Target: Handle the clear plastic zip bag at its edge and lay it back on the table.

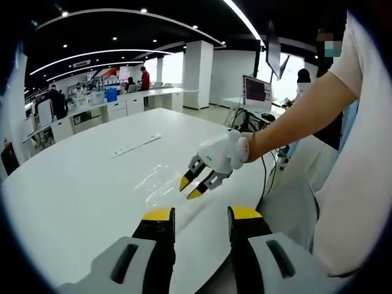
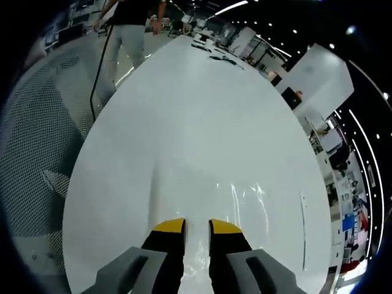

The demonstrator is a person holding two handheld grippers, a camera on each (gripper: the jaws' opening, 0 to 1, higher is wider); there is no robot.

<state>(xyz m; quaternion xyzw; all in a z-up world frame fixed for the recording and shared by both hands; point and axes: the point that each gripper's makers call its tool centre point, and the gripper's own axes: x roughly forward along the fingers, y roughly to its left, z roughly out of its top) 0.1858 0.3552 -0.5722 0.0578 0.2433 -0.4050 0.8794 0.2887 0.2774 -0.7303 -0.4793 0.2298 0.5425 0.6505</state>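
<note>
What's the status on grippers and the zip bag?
Left hand-held gripper open, off the bag. Right hand-held gripper open, tips low over the clear zip bag, flat on the white table. Nothing in the way.

Bright ceiling strips — glare on table [image 2: 184, 122], edges warped.

My left gripper [image 1: 201, 215]: lower centre, jaws apart. Right gripper [image 1: 195, 186]: mid-frame, tips slightly parted over clear zip bag [image 1: 160, 179] on white table [image 1: 73, 184].

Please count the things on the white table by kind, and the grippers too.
Clear bag: 1
White strip: 1
Grippers: 2, left gripper and right gripper
Total: 4
</note>
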